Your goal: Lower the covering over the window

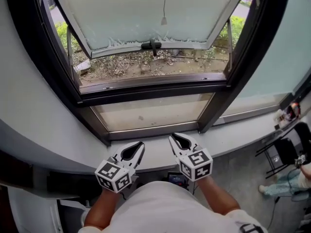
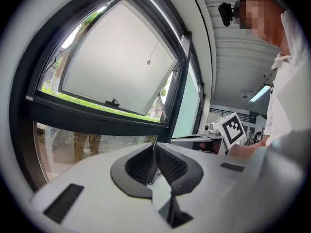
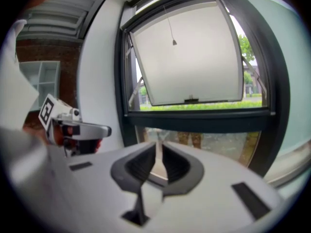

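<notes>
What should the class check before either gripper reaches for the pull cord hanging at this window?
1. Both grippers empty: ok; the left gripper and right gripper hold nothing.
2. Jaws open for a grasp: not ok; both are shut.
3. Pull cord hanging free: ok; nothing touches it.
4. Grippers near the cord: not ok; both sit low by the sill, and the cord's pull hangs well above them.
5. How far down the covering is: cannot tell; it is out of view.
</notes>
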`<action>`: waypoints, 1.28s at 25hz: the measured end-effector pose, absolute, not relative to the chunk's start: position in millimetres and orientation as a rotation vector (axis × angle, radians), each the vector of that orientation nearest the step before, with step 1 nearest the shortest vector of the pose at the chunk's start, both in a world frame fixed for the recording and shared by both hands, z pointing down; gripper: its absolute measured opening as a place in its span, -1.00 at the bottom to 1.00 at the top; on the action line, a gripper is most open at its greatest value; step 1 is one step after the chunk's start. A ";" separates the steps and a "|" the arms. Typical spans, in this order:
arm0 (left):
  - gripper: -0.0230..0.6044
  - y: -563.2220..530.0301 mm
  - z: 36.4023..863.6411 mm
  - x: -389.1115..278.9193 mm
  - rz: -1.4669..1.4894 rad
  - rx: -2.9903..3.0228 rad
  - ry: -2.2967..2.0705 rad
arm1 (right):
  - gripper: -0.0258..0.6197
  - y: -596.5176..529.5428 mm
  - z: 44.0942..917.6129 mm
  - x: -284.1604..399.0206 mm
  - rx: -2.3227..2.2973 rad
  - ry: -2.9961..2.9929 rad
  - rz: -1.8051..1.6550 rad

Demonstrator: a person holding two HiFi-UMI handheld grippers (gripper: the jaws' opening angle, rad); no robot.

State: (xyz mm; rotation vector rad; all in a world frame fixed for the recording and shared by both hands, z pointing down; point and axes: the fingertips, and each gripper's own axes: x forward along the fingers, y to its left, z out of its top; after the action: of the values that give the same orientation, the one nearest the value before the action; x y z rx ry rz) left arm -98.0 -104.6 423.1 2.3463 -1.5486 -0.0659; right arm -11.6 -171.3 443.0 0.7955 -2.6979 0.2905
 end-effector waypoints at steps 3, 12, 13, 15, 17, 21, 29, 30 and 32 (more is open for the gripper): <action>-0.86 -110.9 422.6 -94.6 -0.059 2.340 -1.566 | -0.82 -181.1 439.6 -8.0 0.796 -2.709 0.278; -0.86 -123.8 422.5 -91.5 -0.045 2.330 -1.583 | -0.82 -195.2 435.3 -6.0 0.785 -2.719 0.247; -0.86 -124.9 422.0 -91.9 -0.045 2.331 -1.585 | -0.82 -196.2 434.2 -6.8 0.783 -2.721 0.242; -0.86 -127.6 420.2 -93.7 -0.044 2.335 -1.589 | -0.82 -198.9 430.2 -9.4 0.781 -2.728 0.224; -0.86 -131.0 416.6 -96.3 -0.043 2.343 -1.595 | -0.82 -201.9 423.5 -13.0 0.777 -2.737 0.196; -0.86 -138.2 399.7 -100.4 -0.054 2.393 -1.599 | -0.82 -209.4 402.4 -20.5 0.770 -2.756 0.092; -0.86 -161.4 349.5 -111.6 -0.050 2.503 -1.671 | -0.82 -233.6 338.7 -29.2 0.795 -2.807 -0.120; -0.85 -164.9 343.2 -114.4 -0.054 2.512 -1.679 | -0.82 -237.0 329.2 -31.8 0.796 -2.813 -0.153; -0.84 -171.5 329.9 -120.5 -0.067 2.530 -1.693 | -0.82 -243.5 309.1 -37.7 0.800 -2.824 -0.221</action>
State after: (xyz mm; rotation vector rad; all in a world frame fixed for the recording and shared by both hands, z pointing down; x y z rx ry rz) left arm -120.5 -171.5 329.9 2.5301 -1.6933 -0.0667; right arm -37.7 -243.5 309.1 0.7997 -2.8239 -0.2214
